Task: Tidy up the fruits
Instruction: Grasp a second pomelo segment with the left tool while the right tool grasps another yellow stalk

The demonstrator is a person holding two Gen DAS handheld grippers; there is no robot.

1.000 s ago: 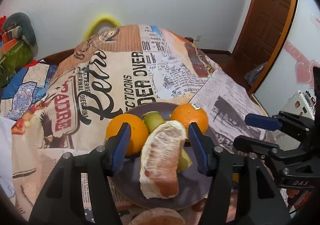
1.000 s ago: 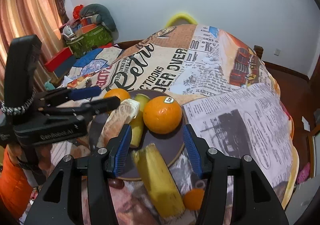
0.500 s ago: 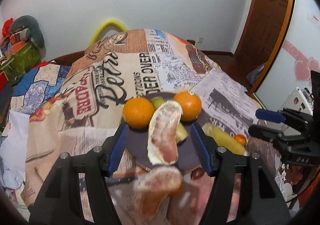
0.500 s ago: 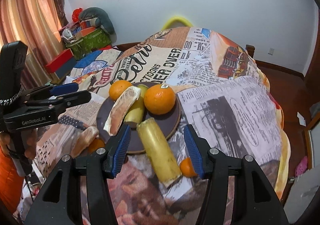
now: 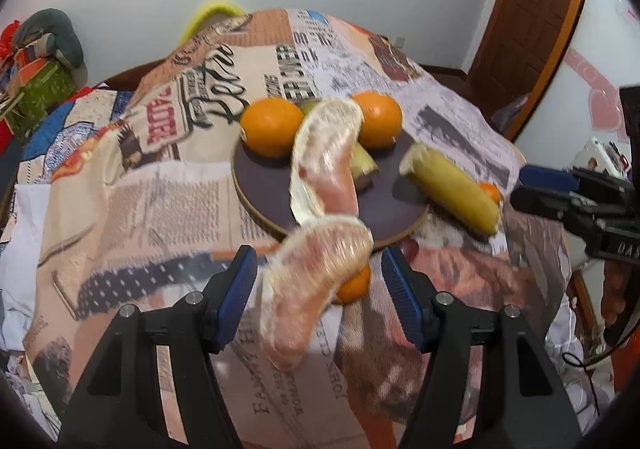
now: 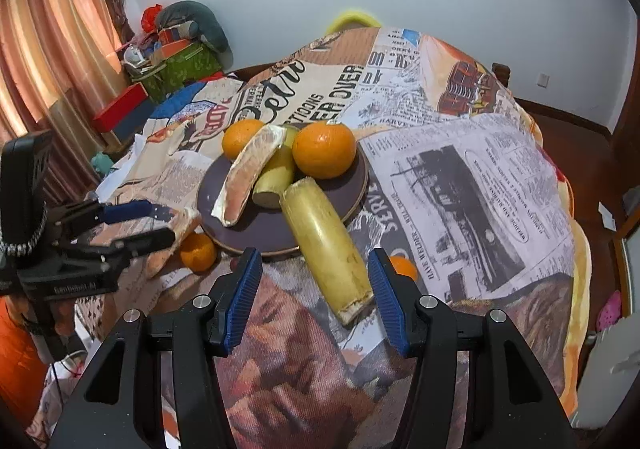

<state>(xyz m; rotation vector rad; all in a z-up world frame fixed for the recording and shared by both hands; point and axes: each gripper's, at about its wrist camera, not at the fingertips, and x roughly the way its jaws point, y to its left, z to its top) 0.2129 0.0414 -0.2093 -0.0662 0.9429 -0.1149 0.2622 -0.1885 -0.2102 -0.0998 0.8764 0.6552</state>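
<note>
A dark round plate (image 5: 260,185) carries two oranges (image 5: 272,127) (image 5: 378,125), a peeled pomelo segment (image 5: 328,161) and a greenish piece behind it. A second pomelo segment (image 5: 316,289) lies on the cloth in front of the plate, over a small mandarin (image 5: 354,285). My left gripper (image 5: 318,291) is open around this segment, with small gaps at both pads. A long yellow fruit piece (image 6: 324,237) leans over the plate's rim (image 6: 360,185). Its near end lies between the fingers of my open right gripper (image 6: 316,299), close to the right pad.
A newspaper-print cloth (image 6: 460,177) covers the round table and drops off at the right and near edges. Another small mandarin (image 6: 404,267) sits beside the yellow piece. Boxes and bags (image 6: 180,57) are piled by the curtain at back left. A wooden door (image 5: 532,9) stands at right.
Both grippers drew back from the plate toward the near edge. The left one left the first pomelo segment on the plate and now straddles the second; its jaws stand slightly wider.
</note>
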